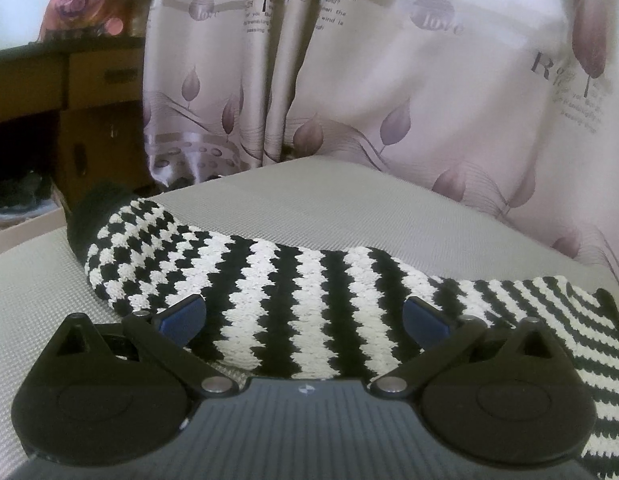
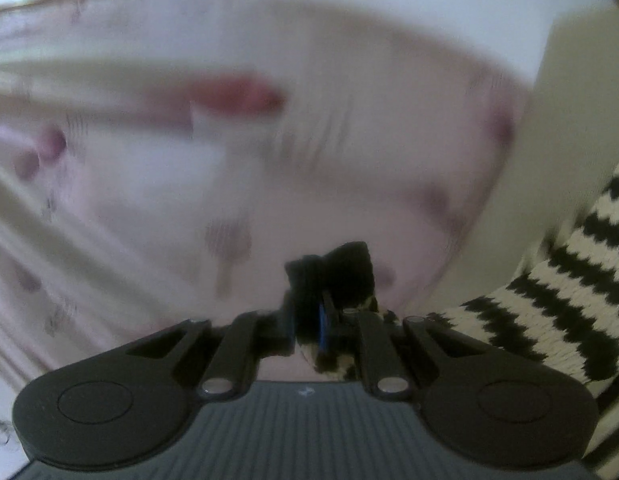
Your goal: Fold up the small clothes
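One striped sock point(image 1: 293, 300) | lies crosswise | black cuff left

Curtain point(image 1: 389, 92) close behind — cushion point(image 1: 309, 200) bare

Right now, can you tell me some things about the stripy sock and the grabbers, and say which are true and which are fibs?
1. The knitted sock is black and white. True.
2. The left gripper is squeezed shut. False: its jaws stand wide open over the sock.
3. The right gripper pinches the sock's black end. True.
4. The sock lies on a wooden floor. False: it rests on a grey cushion.
5. A leaf-patterned curtain hangs behind. True.
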A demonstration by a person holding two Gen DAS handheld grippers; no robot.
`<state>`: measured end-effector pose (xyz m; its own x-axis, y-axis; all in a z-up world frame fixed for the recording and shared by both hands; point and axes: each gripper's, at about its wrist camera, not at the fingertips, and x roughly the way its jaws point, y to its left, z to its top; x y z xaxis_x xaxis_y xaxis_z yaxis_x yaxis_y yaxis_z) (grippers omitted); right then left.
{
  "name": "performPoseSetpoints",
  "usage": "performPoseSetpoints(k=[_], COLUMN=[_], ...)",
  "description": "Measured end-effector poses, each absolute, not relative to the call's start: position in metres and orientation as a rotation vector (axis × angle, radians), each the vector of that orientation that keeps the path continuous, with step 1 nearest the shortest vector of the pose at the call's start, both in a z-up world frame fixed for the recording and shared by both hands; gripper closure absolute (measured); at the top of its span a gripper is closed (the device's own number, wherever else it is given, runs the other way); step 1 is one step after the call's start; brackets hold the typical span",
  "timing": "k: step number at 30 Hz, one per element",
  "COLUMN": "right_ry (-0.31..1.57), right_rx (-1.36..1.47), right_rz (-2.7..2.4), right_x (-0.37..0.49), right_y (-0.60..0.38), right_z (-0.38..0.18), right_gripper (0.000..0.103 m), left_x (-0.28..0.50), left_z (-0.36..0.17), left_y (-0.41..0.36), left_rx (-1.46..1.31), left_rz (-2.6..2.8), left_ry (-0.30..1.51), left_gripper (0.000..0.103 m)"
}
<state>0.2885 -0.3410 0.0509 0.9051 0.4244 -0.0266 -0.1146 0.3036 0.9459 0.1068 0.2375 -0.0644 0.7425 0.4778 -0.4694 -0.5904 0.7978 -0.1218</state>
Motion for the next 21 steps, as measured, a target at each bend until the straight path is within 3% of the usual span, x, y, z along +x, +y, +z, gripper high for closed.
performPoseSetpoints(k=[10, 21], right_ry=[0.532, 0.666], right_rx=[1.129, 0.851], right_rz=[0.484, 0.519], right_x=[0.312, 0.312], right_y=[-0.186, -0.128], right_z=[-0.004, -0.030], right_gripper=[0.093, 0.090], left_x=[0.097, 0.093], left_z=[-0.064, -0.065], left_y=[0.243, 0.246], left_rx=[-0.319, -0.344], left_rz=[0.566, 0.563], left_ry=[0.392, 0.369], left_gripper=[0.000, 0.000])
